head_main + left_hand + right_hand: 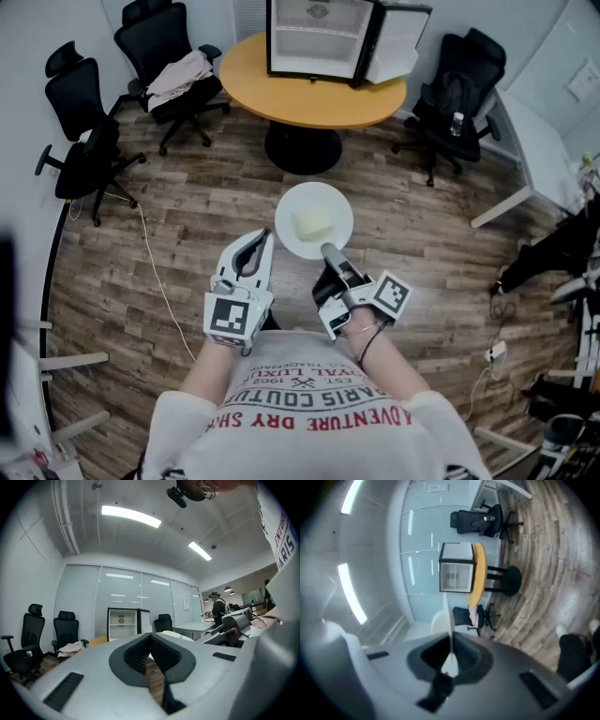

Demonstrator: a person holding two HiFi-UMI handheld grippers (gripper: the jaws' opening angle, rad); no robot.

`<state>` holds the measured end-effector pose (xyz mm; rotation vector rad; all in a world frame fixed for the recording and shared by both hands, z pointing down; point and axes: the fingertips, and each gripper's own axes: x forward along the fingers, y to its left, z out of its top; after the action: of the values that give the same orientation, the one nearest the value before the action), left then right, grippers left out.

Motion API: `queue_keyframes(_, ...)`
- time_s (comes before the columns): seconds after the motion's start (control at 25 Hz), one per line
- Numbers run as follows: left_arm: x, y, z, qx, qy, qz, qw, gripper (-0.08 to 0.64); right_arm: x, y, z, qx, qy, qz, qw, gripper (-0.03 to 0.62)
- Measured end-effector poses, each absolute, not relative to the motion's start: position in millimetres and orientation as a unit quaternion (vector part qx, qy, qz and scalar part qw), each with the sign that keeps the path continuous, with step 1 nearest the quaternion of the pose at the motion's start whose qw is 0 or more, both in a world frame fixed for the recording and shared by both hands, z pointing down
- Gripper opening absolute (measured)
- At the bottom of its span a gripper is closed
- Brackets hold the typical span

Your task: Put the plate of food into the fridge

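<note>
A white plate [314, 220] with a pale block of food [314, 226] is held level above the wood floor. My right gripper [330, 251] is shut on the plate's near rim; in the right gripper view the plate [450, 627] shows edge-on between the pads. My left gripper [265, 235] hovers just left of the plate, shut with nothing in it, its pads [150, 639] meeting. A small fridge [319, 37] stands on a round orange table [314, 94] ahead, its door [398, 42] swung open to the right. Its white inside is in view.
Black office chairs [80, 131] stand at the left, one with clothes [178, 77] on it, and another chair [455, 94] stands right of the table. A white desk [534, 141] runs along the right wall. A cable [155, 272] trails on the floor at the left.
</note>
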<state>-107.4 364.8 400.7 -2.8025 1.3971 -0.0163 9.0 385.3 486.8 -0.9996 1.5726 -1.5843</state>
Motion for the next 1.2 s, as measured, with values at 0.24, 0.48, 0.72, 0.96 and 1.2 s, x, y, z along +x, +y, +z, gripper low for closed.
queue_keyframes(0.24, -106, 362, 402, -0.895, 0.446, -0.006, 0.012, 0.032, 9, 384, 486, -0.382, 0.61, -0.606, 0.34, 0.037)
queue_keyframes(0.48, -96, 366, 403, -0.897, 0.442, -0.003, 0.001, 0.032, 17, 389, 489, -0.385, 0.606, -0.609, 0.338, 0.036)
queue_keyframes(0.72, -100, 361, 405, -0.898, 0.439, -0.008, 0.006, 0.032, 22, 386, 493, -0.394, 0.593, -0.609, 0.351, 0.035)
queue_keyframes(0.96, -96, 353, 415, -0.902, 0.431, -0.015, 0.012, 0.032, 28, 377, 500, -0.399, 0.588, -0.608, 0.355, 0.035)
queue_keyframes(1.2, -86, 308, 413, -0.906, 0.422, -0.014, 0.013, 0.032, 36, 335, 499, -0.406, 0.585, -0.605, 0.356, 0.035)
